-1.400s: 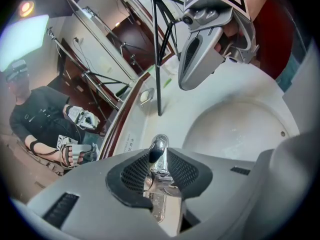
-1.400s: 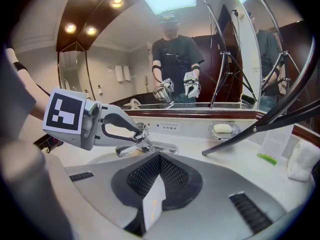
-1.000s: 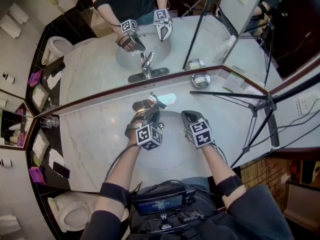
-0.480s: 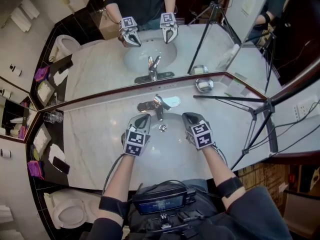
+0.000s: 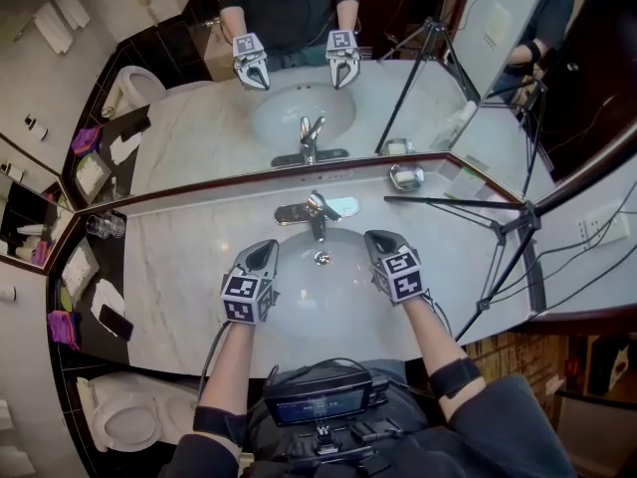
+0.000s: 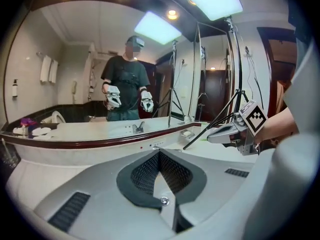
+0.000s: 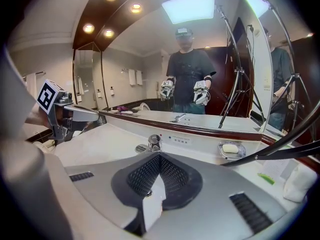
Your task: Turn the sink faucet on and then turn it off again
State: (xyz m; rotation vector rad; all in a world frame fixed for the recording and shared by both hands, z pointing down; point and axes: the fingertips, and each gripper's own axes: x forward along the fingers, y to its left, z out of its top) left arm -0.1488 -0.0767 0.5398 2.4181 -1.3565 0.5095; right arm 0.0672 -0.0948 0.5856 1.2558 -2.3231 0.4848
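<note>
Marble counter (image 5: 179,267), faucet (image 5: 317,210) ahead between left claw (image 5: 261,255) and right claw (image 5: 378,239), touching neither, each pressed together

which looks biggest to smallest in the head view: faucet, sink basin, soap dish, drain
1. sink basin
2. faucet
3. soap dish
4. drain

The chrome single-lever faucet (image 5: 317,211) stands upright at the back rim of the white sink (image 5: 333,302).
</note>
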